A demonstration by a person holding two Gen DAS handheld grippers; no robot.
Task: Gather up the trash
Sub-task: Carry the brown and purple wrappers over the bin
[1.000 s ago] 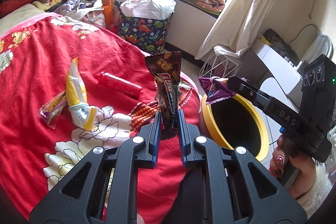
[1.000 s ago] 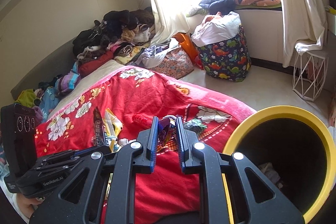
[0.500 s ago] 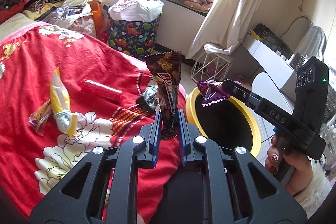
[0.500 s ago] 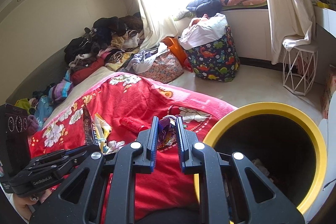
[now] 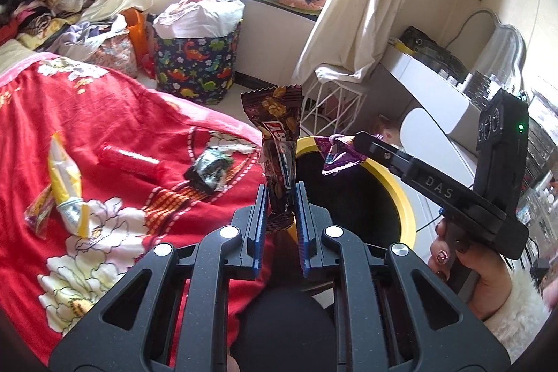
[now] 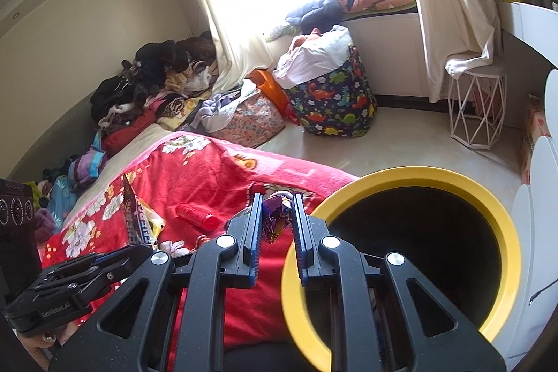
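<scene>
My left gripper (image 5: 281, 189) is shut on a brown snack wrapper (image 5: 279, 131) that stands upright between its fingers, just left of the yellow-rimmed bin (image 5: 404, 197). My right gripper (image 6: 275, 201) is shut on a crumpled purple wrapper (image 6: 275, 218); in the left wrist view the purple wrapper (image 5: 336, 152) hangs over the bin's mouth. The bin (image 6: 502, 232) fills the lower right of the right wrist view. On the red blanket (image 5: 115, 100) lie a red tube (image 5: 130, 159), a yellow wrapper (image 5: 64, 176) and a dark crumpled wrapper (image 5: 209, 168).
A dinosaur-print laundry basket (image 5: 195, 72) stands on the floor by the window. A white wire stool (image 6: 476, 108) sits under the curtain. Clothes are piled at the bed's far end (image 6: 153, 82). A white desk (image 5: 429, 86) stands right of the bin.
Both grippers have shifted right toward the bin with their wrappers still held. The bin now looms larger in both views, and the purple wrapper has come over its mouth.
</scene>
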